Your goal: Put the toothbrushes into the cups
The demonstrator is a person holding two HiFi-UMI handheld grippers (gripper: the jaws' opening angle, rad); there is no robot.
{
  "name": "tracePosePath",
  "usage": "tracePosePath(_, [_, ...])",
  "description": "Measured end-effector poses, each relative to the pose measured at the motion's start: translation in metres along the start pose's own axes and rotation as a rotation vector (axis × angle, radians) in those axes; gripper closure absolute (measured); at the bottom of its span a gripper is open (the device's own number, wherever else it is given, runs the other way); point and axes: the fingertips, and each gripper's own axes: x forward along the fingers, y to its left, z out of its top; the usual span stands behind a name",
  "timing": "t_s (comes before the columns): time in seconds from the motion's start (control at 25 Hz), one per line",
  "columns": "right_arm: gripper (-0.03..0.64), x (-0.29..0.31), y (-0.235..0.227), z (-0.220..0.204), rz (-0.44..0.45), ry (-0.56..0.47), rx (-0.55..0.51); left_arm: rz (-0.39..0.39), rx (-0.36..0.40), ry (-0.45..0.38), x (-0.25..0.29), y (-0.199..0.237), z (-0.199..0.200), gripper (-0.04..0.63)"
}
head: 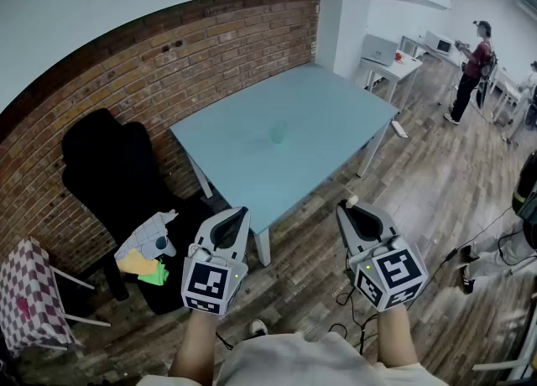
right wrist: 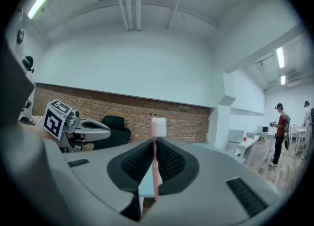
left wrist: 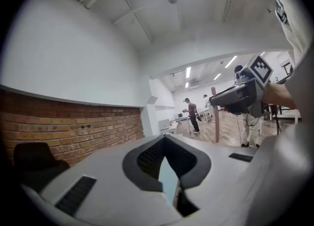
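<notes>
— Which step is the person on?

— The carrying step. The right gripper (right wrist: 156,145) has its jaws closed tight on a pink toothbrush (right wrist: 156,166). The toothbrush stands straight up with its white bristles on top. It is not in a cup yet.

— Where is the cup?

— One see-through cup (head: 278,132) sits in the middle of the head view, on the light blue table (head: 336,116). Both grippers are low in that picture, well apart from the cup.

— And the other one?

— The left gripper (left wrist: 165,140) has its jaws pressed together with nothing between them. Only a bit of blue table shows through the gap lower down.

— What comes next?

— Most likely the person must walk up to the table and bring the toothbrush over the cup. Then one end has to point down into it before the jaws let go. The cup looks light, so a bump could knock it over.
</notes>
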Motion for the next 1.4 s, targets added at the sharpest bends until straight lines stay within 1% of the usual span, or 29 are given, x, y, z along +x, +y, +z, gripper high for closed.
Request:
tracePosePath(0.24, [0.581,-0.021,-0.007,-0.006,-0.003,0.008,0.006,0.001,0.014,0.006,-0.007,-0.022,0.005,0.583])
tracePosePath(0.44, [0.580,-0.033,-0.012,-0.009,0.009,-0.005,0.045,0.012,0.014,0.018,-0.013,-0.036,0.006,0.581])
tracePosePath(0.72, [0.580,-0.051,-0.024,-0.021,0.017,0.009,0.048,0.033,0.010,0.040,-0.020,-0.056,0.002,0.581])
tracePosePath(0.96, [0.580,-0.054,-0.036,-0.028,0.016,0.020,0.067,0.024,0.002,0.047,-0.011,-0.068,0.005,0.581])
tracePosePath(1.16, [0.580,-0.057,-0.048,-0.033,0.017,0.029,0.071,0.007,0.014,0.053,0.001,-0.080,0.004,0.583])
tracePosePath(1.4, [0.578,-0.045,-0.065,-0.033,-0.009,0.022,0.100,-0.001,0.020,0.051,0.017,-0.076,0.005,0.583])
